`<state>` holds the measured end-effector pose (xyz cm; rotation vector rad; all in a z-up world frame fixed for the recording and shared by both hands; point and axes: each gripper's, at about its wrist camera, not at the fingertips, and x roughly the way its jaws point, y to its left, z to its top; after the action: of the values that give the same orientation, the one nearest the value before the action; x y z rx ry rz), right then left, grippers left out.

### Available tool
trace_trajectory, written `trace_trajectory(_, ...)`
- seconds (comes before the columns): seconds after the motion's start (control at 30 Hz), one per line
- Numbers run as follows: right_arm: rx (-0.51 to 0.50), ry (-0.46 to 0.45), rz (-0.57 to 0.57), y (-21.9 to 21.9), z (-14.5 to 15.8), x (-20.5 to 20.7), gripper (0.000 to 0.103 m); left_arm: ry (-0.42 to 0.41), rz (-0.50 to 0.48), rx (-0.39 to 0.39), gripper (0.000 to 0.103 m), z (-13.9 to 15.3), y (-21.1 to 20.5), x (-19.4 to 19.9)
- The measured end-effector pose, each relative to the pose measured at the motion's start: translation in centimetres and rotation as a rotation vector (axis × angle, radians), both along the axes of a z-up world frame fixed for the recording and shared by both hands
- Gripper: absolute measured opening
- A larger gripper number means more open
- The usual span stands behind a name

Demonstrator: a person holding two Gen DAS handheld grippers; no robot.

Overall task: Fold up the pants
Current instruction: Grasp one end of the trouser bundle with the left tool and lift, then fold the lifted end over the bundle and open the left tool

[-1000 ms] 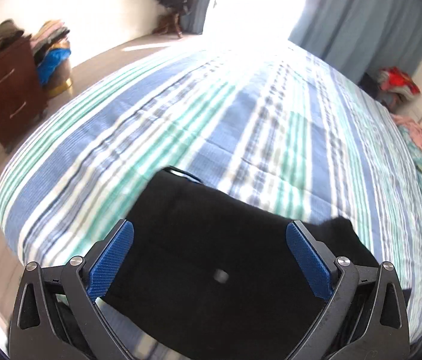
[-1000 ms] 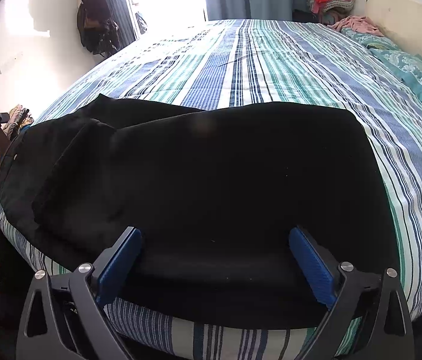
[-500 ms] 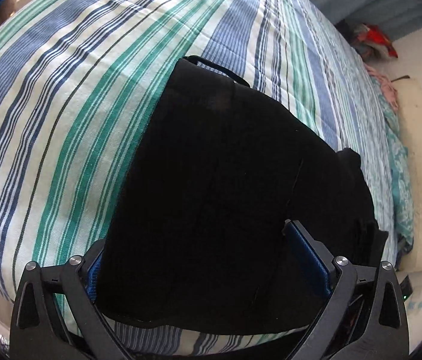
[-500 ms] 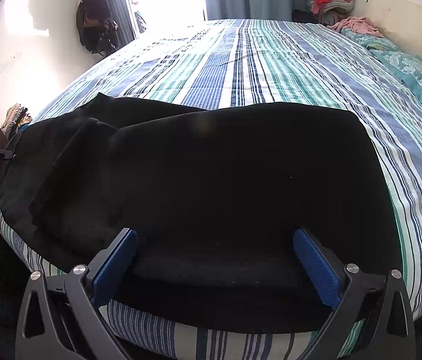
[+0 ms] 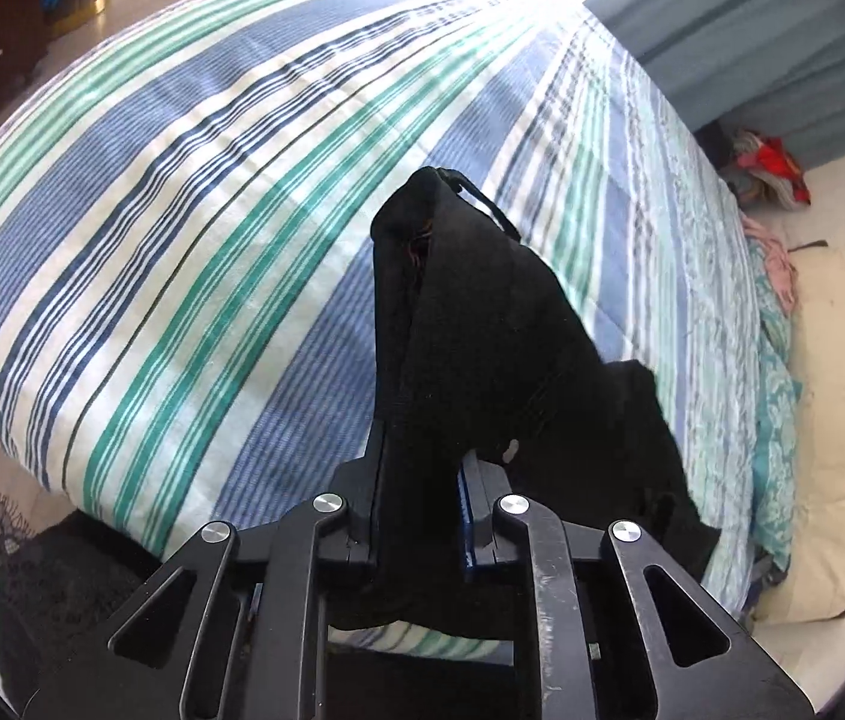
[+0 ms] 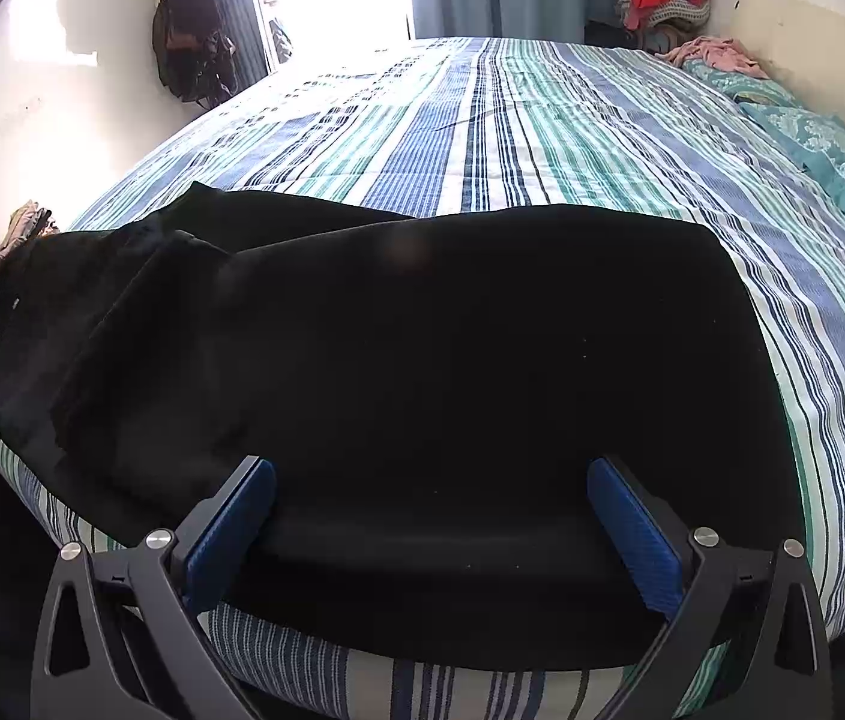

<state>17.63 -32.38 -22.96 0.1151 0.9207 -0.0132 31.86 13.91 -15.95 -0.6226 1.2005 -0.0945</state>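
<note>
Black pants (image 5: 470,348) pinched by left gripper (image 5: 419,480), unlabelled.

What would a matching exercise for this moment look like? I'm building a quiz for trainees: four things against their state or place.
1. left gripper
2. right gripper
3. black pants
4. pink garment

A. spread on the striped bedspread
B. open
C. shut on fabric
D. bunched near the head of the bed

Pairs: 1-C, 2-B, 3-A, 4-D
</note>
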Motion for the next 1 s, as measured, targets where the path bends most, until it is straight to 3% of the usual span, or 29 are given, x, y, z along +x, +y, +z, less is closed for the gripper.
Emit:
trace_trajectory(0.2,0.002,0.006,0.003,0.0,0.0,0.1,0.103,-0.082,-0.073,-0.048,0.013,4.7,-4.0,-0.9)
trace_trajectory(0.43,0.008,0.011,0.014,-0.1,0.4,0.2,0.103,-0.136,-0.151,-0.036,0.012,7.1,-10.2,-0.7)
trace_trajectory(0.57,0.064,-0.001,0.020,-0.9,1.3,-0.2,0.103,-0.154,-0.196,-0.012,0.012,8.0,-12.8,-1.2)
trace_trajectory(0.73,0.161,-0.088,-0.015,-2.8,3.2,-1.1,0.103,-0.160,-0.242,0.005,0.011,8.6,-15.9,-1.7)
trace_trajectory(1.0,0.196,-0.223,-0.128,-6.5,6.1,-2.9,0.103,-0.174,-0.336,0.054,0.011,9.4,-21.6,-2.8)
